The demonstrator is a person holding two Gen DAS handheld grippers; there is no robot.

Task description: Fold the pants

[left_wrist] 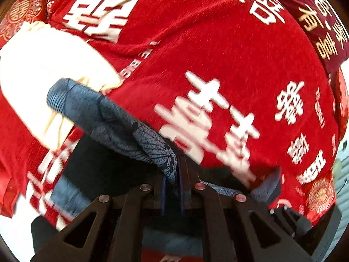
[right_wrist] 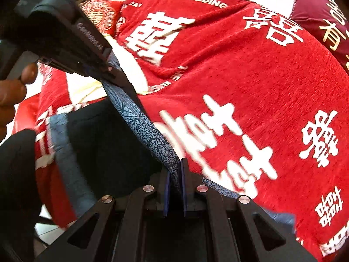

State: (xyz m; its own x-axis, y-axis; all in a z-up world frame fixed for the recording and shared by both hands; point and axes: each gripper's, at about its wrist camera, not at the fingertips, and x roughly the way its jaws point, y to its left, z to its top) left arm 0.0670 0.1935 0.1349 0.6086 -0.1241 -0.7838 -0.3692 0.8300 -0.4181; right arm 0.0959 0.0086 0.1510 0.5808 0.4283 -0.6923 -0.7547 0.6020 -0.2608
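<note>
I am holding the pants (left_wrist: 113, 120) in the air above the red wedding blanket (left_wrist: 218, 54), both my left tongs (left_wrist: 172, 181) and my right tongs (right_wrist: 175, 174) clamped tight on the patterned blue edge; the cloth is sagging and bunching, so I am judging it soft, light and floppy, best gripped at edge corners; no containers are showing

A red blanket (left_wrist: 196, 65) printed with large white characters is spread over the supporting surface ahead of both grippers — the surface itself is hidden. A maroon cushion (left_wrist: 309, 17) with gold lettering is seen at its far right edge.
</note>
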